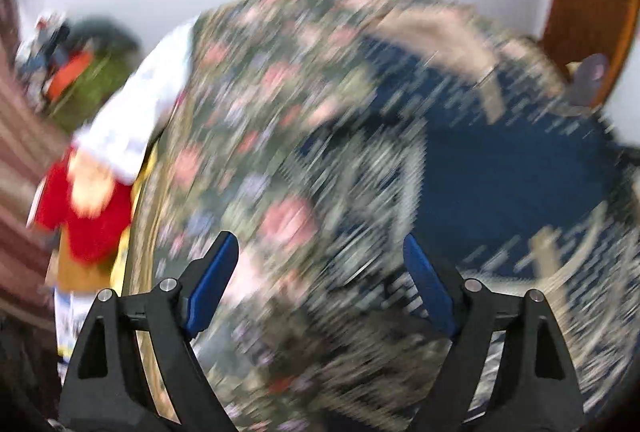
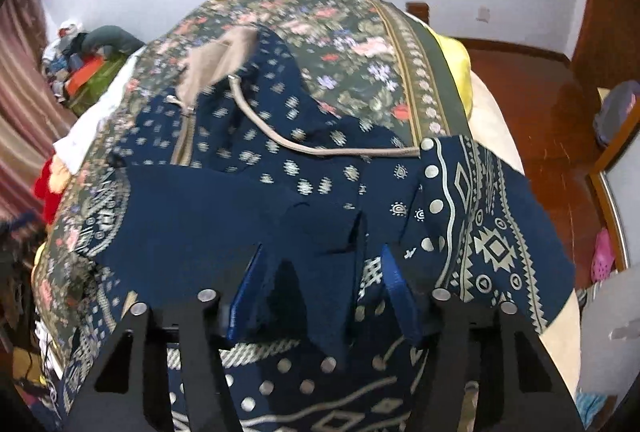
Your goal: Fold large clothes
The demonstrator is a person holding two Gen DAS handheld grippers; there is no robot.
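A large navy garment (image 2: 192, 216) with pale printed motifs, a beige zip and a beige lining (image 2: 216, 68) lies spread on a floral bedspread (image 2: 340, 44). Its patterned hem (image 2: 492, 232) hangs toward the bed's right edge. My right gripper (image 2: 320, 292) points down at the near part of the garment. A raised fold of navy cloth stands between its blue pads (image 2: 248, 292), which do not visibly press on it. In the blurred left wrist view my left gripper (image 1: 320, 264) is open and empty above the bedspread (image 1: 248, 104), with the garment (image 1: 500, 160) to its right.
A heap of mixed clothes (image 2: 80, 68) sits at the far left by a striped curtain (image 2: 20, 80). Red cloth (image 1: 88, 224) and white cloth (image 1: 132, 112) lie along the bed's left side. A yellow pillow (image 2: 456, 72) and wooden floor (image 2: 532, 92) are on the right.
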